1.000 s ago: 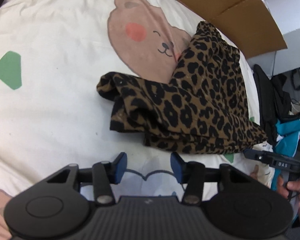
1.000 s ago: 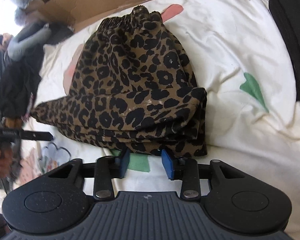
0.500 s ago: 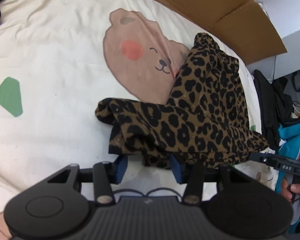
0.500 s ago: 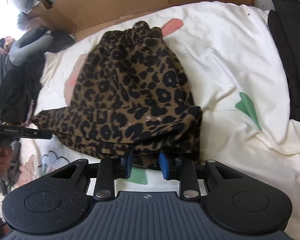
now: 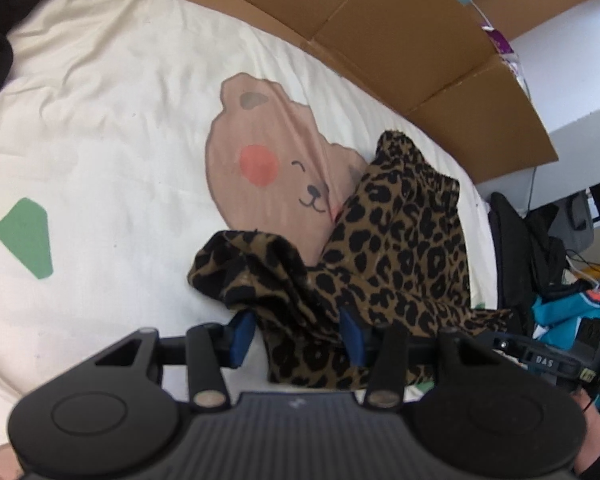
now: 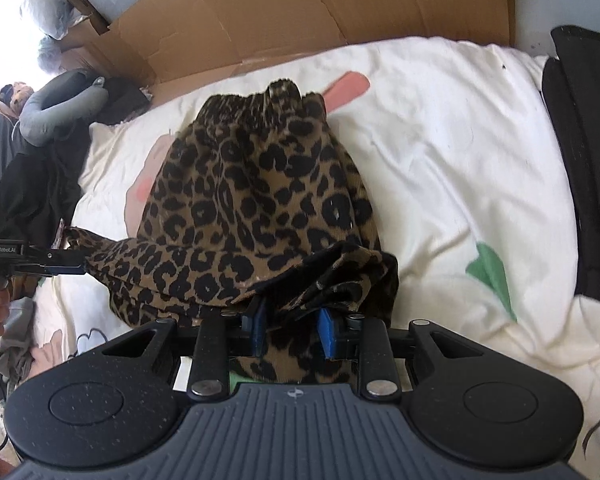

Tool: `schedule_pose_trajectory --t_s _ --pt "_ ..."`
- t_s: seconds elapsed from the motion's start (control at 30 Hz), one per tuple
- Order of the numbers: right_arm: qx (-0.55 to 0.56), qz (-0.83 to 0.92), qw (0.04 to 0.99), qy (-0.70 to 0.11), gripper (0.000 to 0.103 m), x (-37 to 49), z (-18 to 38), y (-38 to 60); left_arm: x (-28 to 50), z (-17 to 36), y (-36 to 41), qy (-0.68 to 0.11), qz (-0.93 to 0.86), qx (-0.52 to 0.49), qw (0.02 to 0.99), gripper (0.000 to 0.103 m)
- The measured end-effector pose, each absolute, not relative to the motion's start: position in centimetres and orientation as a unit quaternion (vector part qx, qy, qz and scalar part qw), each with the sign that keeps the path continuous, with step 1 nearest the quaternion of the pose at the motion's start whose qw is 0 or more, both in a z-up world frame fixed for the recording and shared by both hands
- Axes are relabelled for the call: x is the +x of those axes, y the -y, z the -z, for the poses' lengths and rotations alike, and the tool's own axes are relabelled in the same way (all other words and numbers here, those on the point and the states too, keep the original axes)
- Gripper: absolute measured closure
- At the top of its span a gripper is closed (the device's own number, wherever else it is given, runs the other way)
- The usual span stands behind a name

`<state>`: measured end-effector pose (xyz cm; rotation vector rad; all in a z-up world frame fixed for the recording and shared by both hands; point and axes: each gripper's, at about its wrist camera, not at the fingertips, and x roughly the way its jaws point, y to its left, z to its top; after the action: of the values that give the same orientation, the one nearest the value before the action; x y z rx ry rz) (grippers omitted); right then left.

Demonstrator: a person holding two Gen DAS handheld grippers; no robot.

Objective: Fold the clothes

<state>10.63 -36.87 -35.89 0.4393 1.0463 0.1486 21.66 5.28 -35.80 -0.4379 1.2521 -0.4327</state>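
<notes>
Two grippers clamped on the leopard-print garment (image 5: 400, 248) on the bed (image 5: 100, 160): left gripper (image 5: 298, 334) on its near-left bunched corner, right gripper (image 6: 290, 330) on the near-right hem. Risk: thick layered bunches could slip from the pads, or uneven lifting skews the fold. A second ago both grippers sat short of the hem, empty; now fabric fills both and rises.

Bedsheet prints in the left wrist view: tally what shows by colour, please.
Brown bear face: 1
Green patch: 1
Pink cheek circle: 1
Total: 3 on the white bedsheet; more may lie hidden under the leopard-print garment.
</notes>
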Motion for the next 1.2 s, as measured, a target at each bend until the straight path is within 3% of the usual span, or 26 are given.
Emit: schedule_pose_trajectory --t_s 0.6,1.2 --pt "0.224 -0.026 0.872 -0.434 0.069 13.2 33.0 39.2 24.2 34.3 -4.9 -0.531 0.212 -0.197 0.796 0.054" --pt "0.159 0.017 0.873 -0.461 0.061 12.2 34.8 39.2 25.6 36.5 -5.5 -0.533 0.159 -0.137 0.820 0.054"
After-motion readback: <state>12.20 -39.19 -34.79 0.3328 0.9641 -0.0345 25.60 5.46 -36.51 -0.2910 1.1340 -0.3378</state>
